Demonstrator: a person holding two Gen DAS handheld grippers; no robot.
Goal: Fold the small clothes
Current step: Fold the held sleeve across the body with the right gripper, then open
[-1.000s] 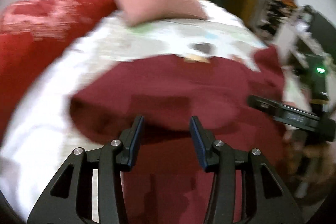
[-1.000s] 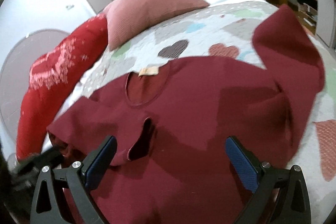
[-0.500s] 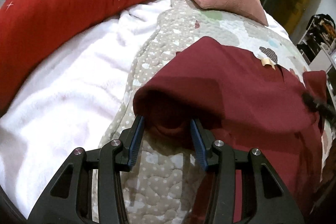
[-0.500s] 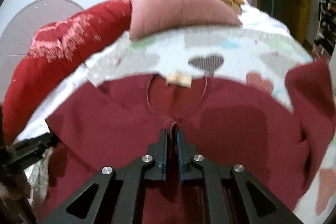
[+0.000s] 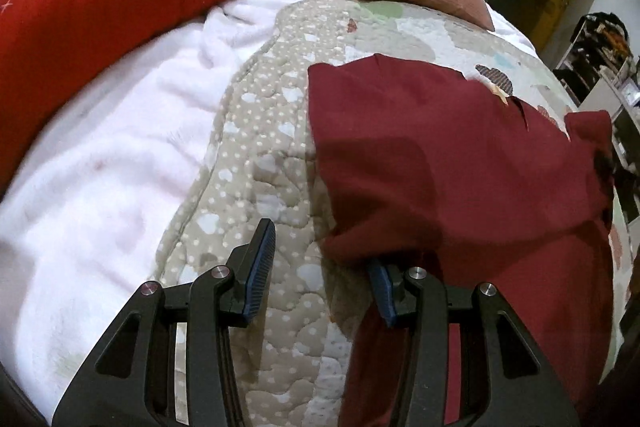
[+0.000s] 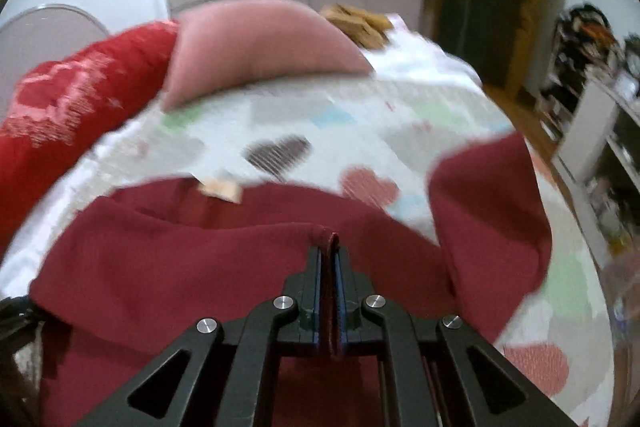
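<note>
The maroon top [image 5: 460, 163] lies on the quilt [image 5: 260, 163], one side folded in. The right gripper [image 6: 330, 267] pinches a ridge of its cloth; the left gripper [image 5: 320, 267] stands spread, its right finger tucked under the folded edge, gripping nothing. Lifting one-handed may drag that fold askew.

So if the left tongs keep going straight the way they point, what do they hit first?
Probably the beige quilt, which fills the gap between the open left tongs. The maroon top overlaps only the right finger, so it may brush too; depth is unclear.
</note>
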